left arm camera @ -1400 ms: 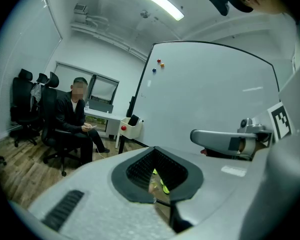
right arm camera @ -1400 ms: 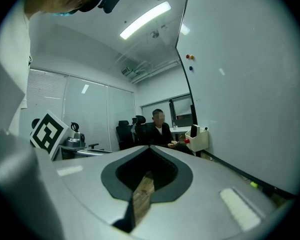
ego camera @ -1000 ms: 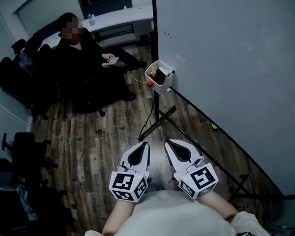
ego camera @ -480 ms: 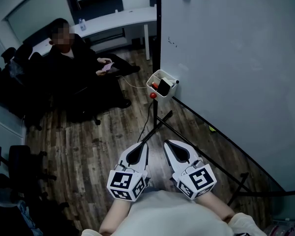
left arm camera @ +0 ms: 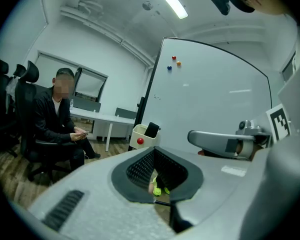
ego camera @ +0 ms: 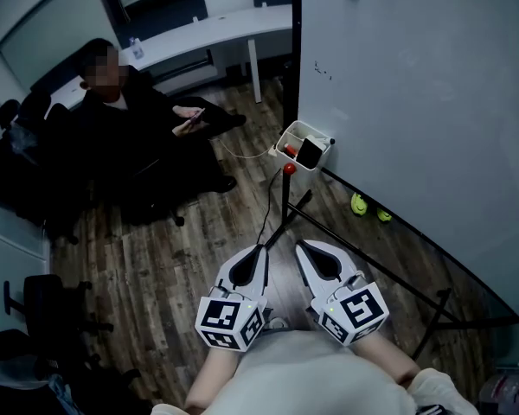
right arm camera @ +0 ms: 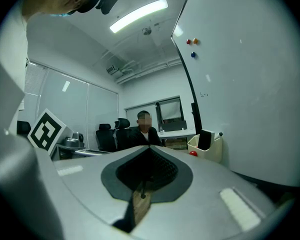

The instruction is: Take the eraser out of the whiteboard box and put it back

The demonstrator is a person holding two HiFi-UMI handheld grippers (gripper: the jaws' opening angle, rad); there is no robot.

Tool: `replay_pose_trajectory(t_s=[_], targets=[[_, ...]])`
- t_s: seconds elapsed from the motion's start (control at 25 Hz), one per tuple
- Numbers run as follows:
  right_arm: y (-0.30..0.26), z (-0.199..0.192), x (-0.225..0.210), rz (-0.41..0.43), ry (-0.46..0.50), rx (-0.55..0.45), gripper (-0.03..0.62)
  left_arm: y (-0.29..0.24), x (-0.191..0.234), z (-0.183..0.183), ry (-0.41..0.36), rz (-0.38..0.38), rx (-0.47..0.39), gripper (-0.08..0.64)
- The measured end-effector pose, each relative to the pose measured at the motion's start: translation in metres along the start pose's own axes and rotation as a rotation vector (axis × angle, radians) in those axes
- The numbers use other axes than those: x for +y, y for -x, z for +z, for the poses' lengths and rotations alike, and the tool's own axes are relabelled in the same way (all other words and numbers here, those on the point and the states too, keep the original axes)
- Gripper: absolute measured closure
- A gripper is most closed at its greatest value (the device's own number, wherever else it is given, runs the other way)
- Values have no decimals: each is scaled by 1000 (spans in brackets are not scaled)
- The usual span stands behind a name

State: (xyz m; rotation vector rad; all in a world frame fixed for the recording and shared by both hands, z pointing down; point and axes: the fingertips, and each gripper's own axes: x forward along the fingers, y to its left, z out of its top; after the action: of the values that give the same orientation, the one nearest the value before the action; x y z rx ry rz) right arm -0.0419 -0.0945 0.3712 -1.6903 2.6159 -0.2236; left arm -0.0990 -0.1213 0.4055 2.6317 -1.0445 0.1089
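eraser in the box, nothing picked up yet

both grippers are held low in front of the person, well short of the whiteboard (ego camera: 415, 102). left gripper (ego camera: 258, 252): jaws together, nothing between them. right gripper (ego camera: 301, 247): jaws together too, empty. the eraser (ego camera: 310, 153) stands upright in the box (ego camera: 287, 139), which hangs at the board's lower left corner by the stand post. a red ball (ego camera: 288, 169) sits just under the box. my read: we're at the approach. all of it is left: close the gap, open a jaw, grab the eraser, lift it out, drop it back in.
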Motion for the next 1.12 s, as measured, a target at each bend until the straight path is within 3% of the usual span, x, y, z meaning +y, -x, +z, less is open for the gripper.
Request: replay_pose_trajectory(t_s=[0.52, 1.12], targets=[[-17, 3, 14, -26, 10, 2, 588, 9, 30, -2, 17, -10, 16, 558], [-45, 10, -26, -73, -13, -15, 588, -24, 48, 9, 23, -12, 25, 558]])
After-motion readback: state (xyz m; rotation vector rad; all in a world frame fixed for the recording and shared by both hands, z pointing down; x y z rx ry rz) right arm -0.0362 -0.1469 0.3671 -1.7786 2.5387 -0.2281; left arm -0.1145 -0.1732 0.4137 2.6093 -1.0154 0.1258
